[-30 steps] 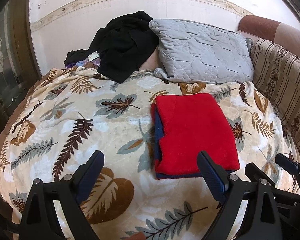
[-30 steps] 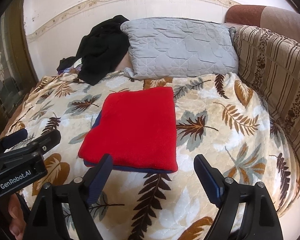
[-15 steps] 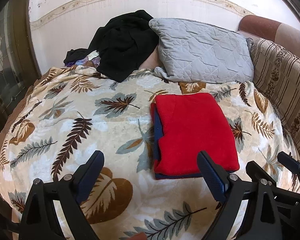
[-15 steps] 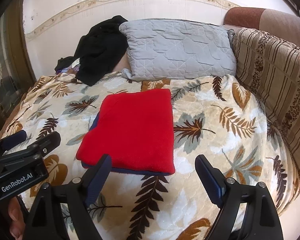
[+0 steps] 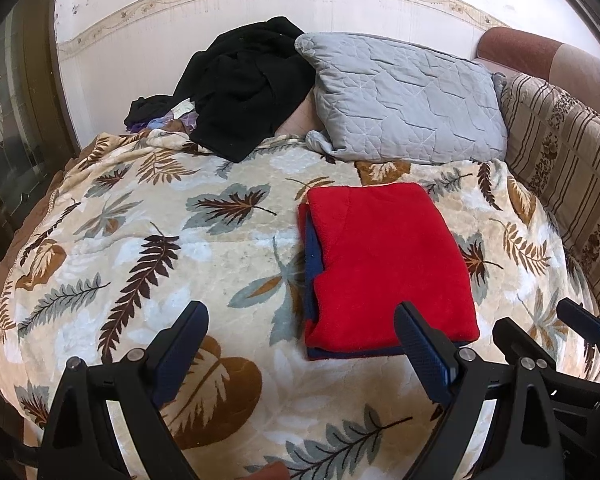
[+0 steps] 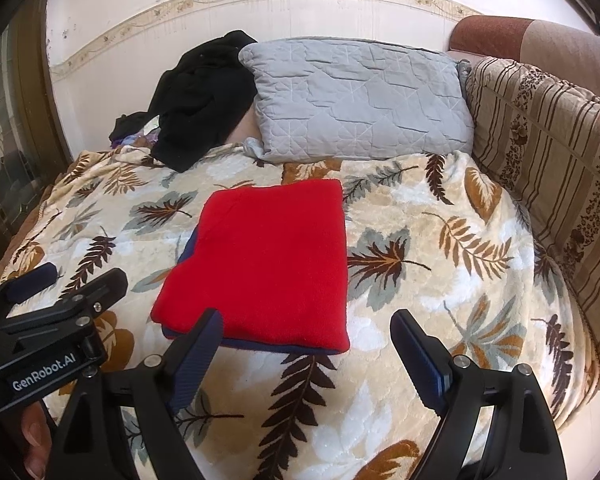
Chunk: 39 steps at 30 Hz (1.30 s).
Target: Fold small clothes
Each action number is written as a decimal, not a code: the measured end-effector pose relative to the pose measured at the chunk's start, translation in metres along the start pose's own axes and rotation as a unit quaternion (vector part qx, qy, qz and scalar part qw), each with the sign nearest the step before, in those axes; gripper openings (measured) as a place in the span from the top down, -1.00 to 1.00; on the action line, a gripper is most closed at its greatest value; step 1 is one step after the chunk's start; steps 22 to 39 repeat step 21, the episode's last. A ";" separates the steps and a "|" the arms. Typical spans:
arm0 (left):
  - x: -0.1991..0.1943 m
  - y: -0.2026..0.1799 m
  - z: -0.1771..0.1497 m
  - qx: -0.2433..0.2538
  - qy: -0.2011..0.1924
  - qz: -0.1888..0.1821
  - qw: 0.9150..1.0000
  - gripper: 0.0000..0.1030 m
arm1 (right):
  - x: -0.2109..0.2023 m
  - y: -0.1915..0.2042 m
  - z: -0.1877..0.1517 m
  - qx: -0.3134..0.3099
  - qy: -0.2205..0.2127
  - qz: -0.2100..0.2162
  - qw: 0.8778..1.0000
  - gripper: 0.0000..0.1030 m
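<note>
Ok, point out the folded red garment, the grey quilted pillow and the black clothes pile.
folded red garment [image 6: 272, 264], right wrist view, middle of its top face.
grey quilted pillow [image 5: 404, 100], left wrist view, centre of its front.
black clothes pile [image 5: 244, 84], left wrist view, middle of the heap.

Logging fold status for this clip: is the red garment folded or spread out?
Folded. The red garment lies as a compact rectangle on the leaf-print blanket, its navy layer showing underneath along the left and near edges.

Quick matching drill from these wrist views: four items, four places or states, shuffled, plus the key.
1. red garment
2. grey quilted pillow
3. black clothes pile
4. left gripper

A. heaped by the wall, left of the pillow
B. open, holding nothing
C. folded flat on the leaf-print blanket
D. propped at the wall end of the bed

Pairs: 1-C, 2-D, 3-A, 4-B
</note>
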State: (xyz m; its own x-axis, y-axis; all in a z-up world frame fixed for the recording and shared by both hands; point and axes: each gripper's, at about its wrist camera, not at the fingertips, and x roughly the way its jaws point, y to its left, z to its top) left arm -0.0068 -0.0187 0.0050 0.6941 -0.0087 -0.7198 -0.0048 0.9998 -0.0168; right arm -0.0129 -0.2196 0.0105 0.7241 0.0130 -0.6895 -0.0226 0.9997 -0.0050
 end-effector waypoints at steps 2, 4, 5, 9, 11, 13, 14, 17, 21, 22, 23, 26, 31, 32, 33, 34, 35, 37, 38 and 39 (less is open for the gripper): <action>0.001 0.000 0.000 0.003 0.001 0.001 1.000 -0.82 | 0.000 0.000 0.000 0.001 0.002 0.000 1.000 -0.72; 0.002 -0.001 0.000 0.006 0.001 0.004 1.000 -0.82 | 0.002 -0.002 0.000 0.002 0.003 -0.001 1.000 -0.72; 0.003 -0.002 0.000 0.008 0.002 0.006 1.000 -0.82 | 0.003 -0.002 0.000 0.002 0.005 -0.001 1.000 -0.72; 0.006 -0.003 -0.001 0.010 0.005 0.009 1.000 -0.82 | 0.005 -0.003 0.001 0.002 0.006 0.000 1.000 -0.72; 0.007 -0.003 -0.001 0.011 0.005 0.009 1.000 -0.82 | 0.005 -0.003 0.001 0.001 0.006 0.000 1.000 -0.72; 0.008 -0.003 0.000 0.013 0.002 0.009 1.000 -0.82 | 0.006 -0.001 0.002 0.001 0.006 0.000 1.000 -0.72; 0.009 -0.004 0.001 0.014 0.001 0.010 1.000 -0.82 | 0.006 -0.001 0.003 0.000 0.006 0.000 1.000 -0.72; 0.012 -0.004 0.003 0.016 -0.002 0.010 1.000 -0.82 | 0.009 0.000 0.005 0.000 0.006 0.000 1.000 -0.72; 0.017 -0.003 0.006 0.018 -0.003 0.010 1.000 -0.82 | 0.014 0.001 0.007 0.001 0.008 -0.002 1.000 -0.72; 0.017 -0.003 0.006 0.018 -0.003 0.010 1.000 -0.82 | 0.014 0.001 0.007 0.001 0.008 -0.002 1.000 -0.72; 0.017 -0.003 0.006 0.018 -0.003 0.010 1.000 -0.82 | 0.014 0.001 0.007 0.001 0.008 -0.002 1.000 -0.72; 0.017 -0.003 0.006 0.018 -0.003 0.010 1.000 -0.82 | 0.014 0.001 0.007 0.001 0.008 -0.002 1.000 -0.72; 0.017 -0.003 0.006 0.018 -0.003 0.010 1.000 -0.82 | 0.014 0.001 0.007 0.001 0.008 -0.002 1.000 -0.72; 0.017 -0.003 0.006 0.018 -0.003 0.010 1.000 -0.82 | 0.014 0.001 0.007 0.001 0.008 -0.002 1.000 -0.72; 0.017 -0.003 0.006 0.018 -0.003 0.010 1.000 -0.82 | 0.014 0.001 0.007 0.001 0.008 -0.002 1.000 -0.72; 0.017 -0.003 0.006 0.018 -0.003 0.010 1.000 -0.82 | 0.014 0.001 0.007 0.001 0.008 -0.002 1.000 -0.72; 0.017 -0.003 0.006 0.018 -0.003 0.010 1.000 -0.82 | 0.014 0.001 0.007 0.001 0.008 -0.002 1.000 -0.72; 0.017 -0.003 0.006 0.018 -0.003 0.010 1.000 -0.82 | 0.014 0.001 0.007 0.001 0.008 -0.002 1.000 -0.72; 0.017 -0.003 0.006 0.018 -0.003 0.010 1.000 -0.82 | 0.014 0.001 0.007 0.001 0.008 -0.002 1.000 -0.72; 0.017 -0.003 0.006 0.018 -0.003 0.010 1.000 -0.82 | 0.014 0.001 0.007 0.001 0.008 -0.002 1.000 -0.72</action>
